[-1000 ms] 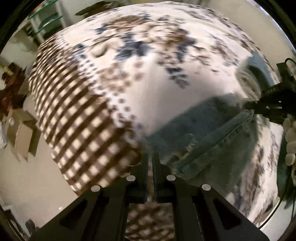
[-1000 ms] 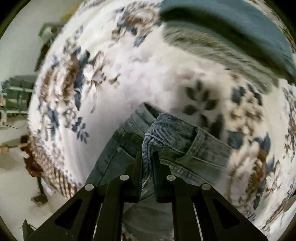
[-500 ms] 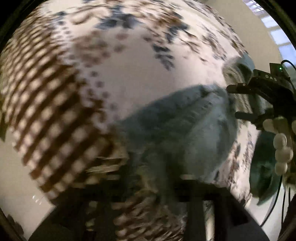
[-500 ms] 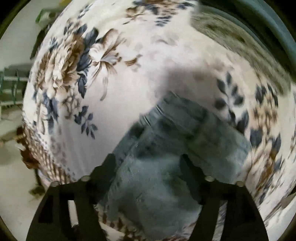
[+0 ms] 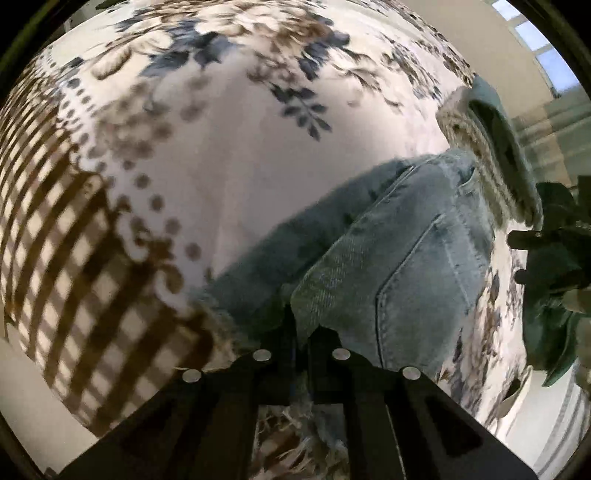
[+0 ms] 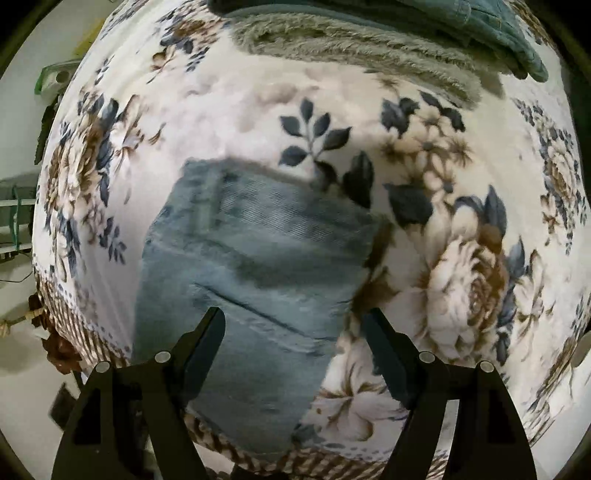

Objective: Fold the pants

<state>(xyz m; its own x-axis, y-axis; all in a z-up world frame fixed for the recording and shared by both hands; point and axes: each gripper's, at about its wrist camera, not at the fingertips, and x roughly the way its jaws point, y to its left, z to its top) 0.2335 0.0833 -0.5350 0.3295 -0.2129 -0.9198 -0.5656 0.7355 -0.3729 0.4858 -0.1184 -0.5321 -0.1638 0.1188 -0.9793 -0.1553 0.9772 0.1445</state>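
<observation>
Light blue denim pants (image 5: pixel 399 258) lie folded on a floral blanket (image 5: pixel 229 155). My left gripper (image 5: pixel 302 332) is shut on the near edge of the pants, with denim pinched between its black fingers. In the right wrist view the pants (image 6: pixel 258 258) lie flat on the blanket (image 6: pixel 461 221). My right gripper (image 6: pixel 295 325) is open wide just above them, its fingers apart and empty. The right gripper also shows at the right edge of the left wrist view (image 5: pixel 546 251).
A grey fuzzy textile (image 6: pixel 351 44) with a teal folded garment (image 6: pixel 491 26) on it lies at the blanket's far side. The blanket has a brown checked border (image 5: pixel 74 266) by its edge. A green shelf (image 6: pixel 55 77) stands beyond the blanket at left.
My right gripper has let go of the pants' waistband and opened wide. The pants have dropped flat onto the blanket. My left gripper stays shut on the denim.
</observation>
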